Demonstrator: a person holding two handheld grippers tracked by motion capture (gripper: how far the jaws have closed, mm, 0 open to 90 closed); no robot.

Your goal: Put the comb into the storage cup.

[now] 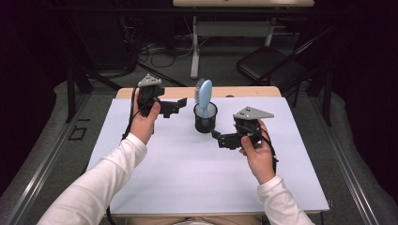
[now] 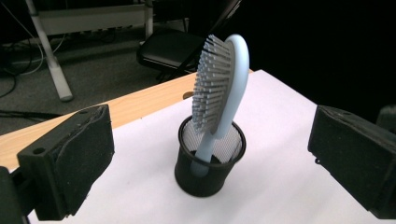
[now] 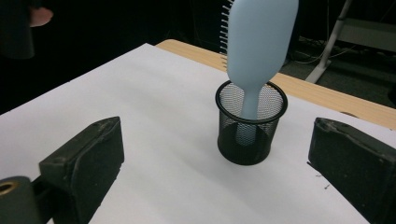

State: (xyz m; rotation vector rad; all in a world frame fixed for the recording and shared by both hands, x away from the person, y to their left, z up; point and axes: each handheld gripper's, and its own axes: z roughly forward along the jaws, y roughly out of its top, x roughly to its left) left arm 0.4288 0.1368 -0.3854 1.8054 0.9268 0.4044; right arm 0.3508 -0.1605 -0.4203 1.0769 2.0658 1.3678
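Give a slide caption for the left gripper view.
Light-blue hairbrush standing handle-down in a black mesh cup, framed between open jaws.

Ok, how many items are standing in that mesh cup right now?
1. A light blue hairbrush stands handle-down in the black mesh cup, head sticking up above the rim, near the table's far edge. Through the mesh and from above, nothing else is seen inside.
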